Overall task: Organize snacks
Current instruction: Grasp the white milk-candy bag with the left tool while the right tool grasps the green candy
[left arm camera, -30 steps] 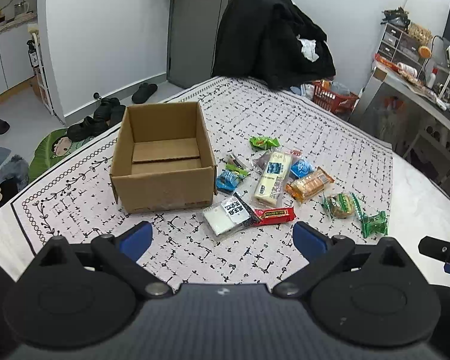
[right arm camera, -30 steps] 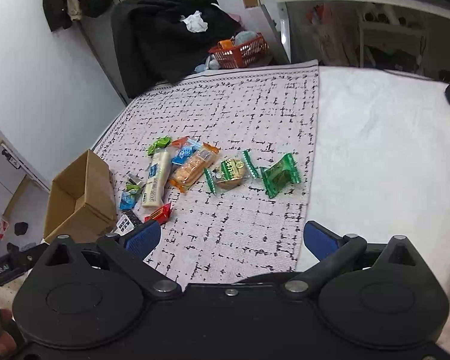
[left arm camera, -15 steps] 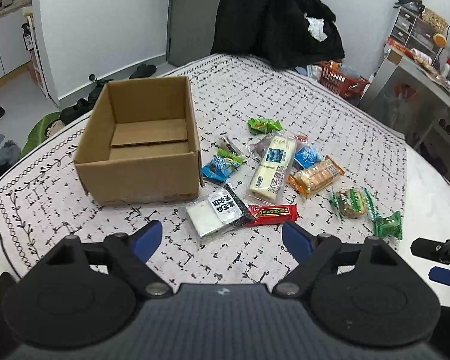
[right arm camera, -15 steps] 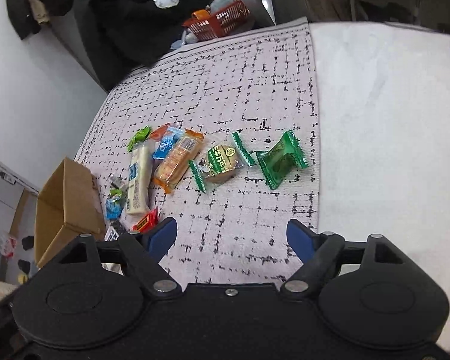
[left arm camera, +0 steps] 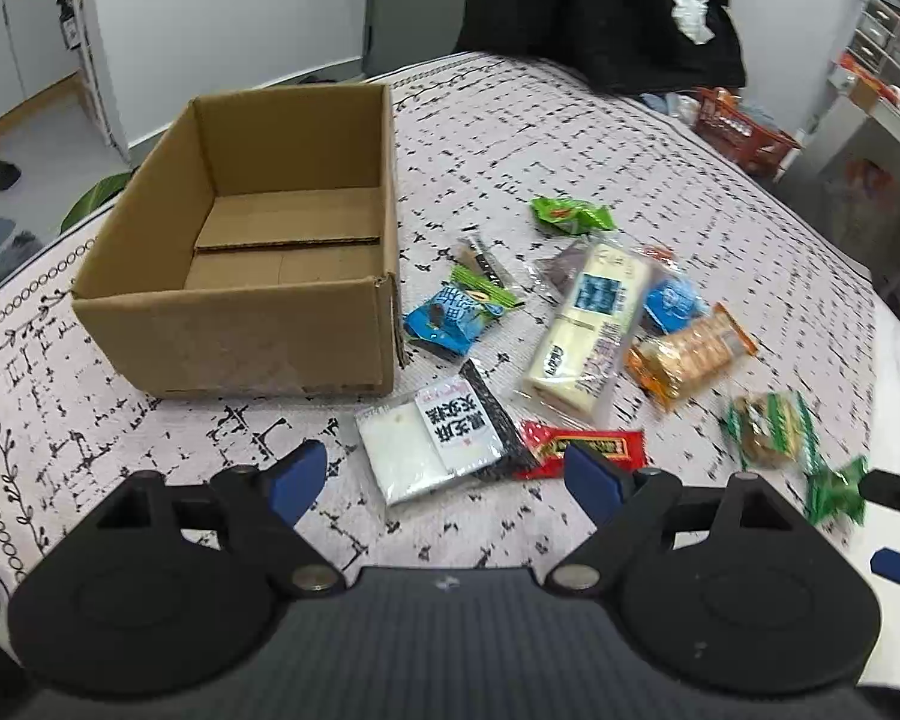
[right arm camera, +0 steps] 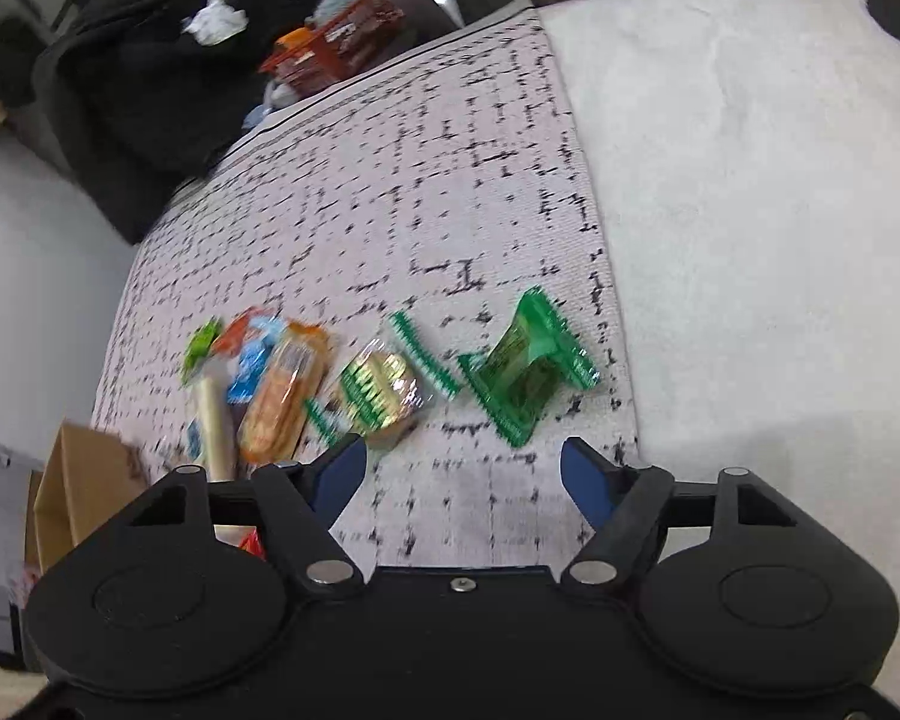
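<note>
An open cardboard box (left arm camera: 258, 276) stands empty on the patterned cloth (left arm camera: 510, 120). Several wrapped snacks lie to its right: a white packet with a black label (left arm camera: 438, 438), a red bar (left arm camera: 582, 447), a long cream packet (left arm camera: 588, 330), an orange cracker pack (left arm camera: 690, 354) and a green candy (left arm camera: 834, 489). My left gripper (left arm camera: 444, 477) is open, just short of the white packet and red bar. My right gripper (right arm camera: 465, 474) is open, just short of the green candy (right arm camera: 528, 375) and a green-ended biscuit pack (right arm camera: 384, 390).
A black coat (left arm camera: 600, 6) hangs at the far side, with a red basket (left arm camera: 744, 132) beside it. White bedding (right arm camera: 750, 210) lies to the right of the cloth. The box also shows at the left edge of the right wrist view (right arm camera: 84, 480).
Both grippers have moved forward and down toward the snacks. The box and packets now look larger. Nothing has been picked up.
</note>
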Available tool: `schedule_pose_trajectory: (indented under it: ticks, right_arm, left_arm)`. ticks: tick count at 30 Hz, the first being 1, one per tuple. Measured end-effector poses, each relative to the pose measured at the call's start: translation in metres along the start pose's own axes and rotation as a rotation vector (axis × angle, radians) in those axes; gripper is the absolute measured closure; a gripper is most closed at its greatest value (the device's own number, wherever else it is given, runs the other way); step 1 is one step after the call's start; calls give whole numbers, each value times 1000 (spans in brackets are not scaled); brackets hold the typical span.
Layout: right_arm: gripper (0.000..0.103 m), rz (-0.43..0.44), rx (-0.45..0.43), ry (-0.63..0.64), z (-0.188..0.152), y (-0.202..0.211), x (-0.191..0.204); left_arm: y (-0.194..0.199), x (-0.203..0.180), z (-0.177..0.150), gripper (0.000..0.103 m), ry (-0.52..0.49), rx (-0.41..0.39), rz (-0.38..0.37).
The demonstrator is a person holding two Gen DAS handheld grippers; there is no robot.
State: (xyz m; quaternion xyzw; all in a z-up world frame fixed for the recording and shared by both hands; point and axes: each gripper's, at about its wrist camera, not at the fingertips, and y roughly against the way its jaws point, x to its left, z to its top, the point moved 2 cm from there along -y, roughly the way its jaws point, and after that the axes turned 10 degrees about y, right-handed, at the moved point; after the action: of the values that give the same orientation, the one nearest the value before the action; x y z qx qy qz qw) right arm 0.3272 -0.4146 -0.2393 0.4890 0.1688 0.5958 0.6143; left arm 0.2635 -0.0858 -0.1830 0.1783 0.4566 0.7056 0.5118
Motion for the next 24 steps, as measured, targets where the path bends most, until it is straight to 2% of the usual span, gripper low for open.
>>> schedule_pose_trajectory:
  ticks: [4, 10, 18, 24]
  right_arm:
    - [42, -9, 5, -46, 4, -13, -7]
    - [43, 9, 32, -61, 9, -33, -7]
    - [43, -14, 49, -117, 10, -48, -16]
    - [43, -43, 19, -107, 12, -53, -16]
  left_arm:
    - [-15, -6, 3, 17, 9, 2, 21]
    - [-35, -3, 7, 17, 45, 4, 58]
    - [-58, -6, 4, 17, 66, 30, 82]
    - [-70, -5, 0, 16, 79, 40, 105]
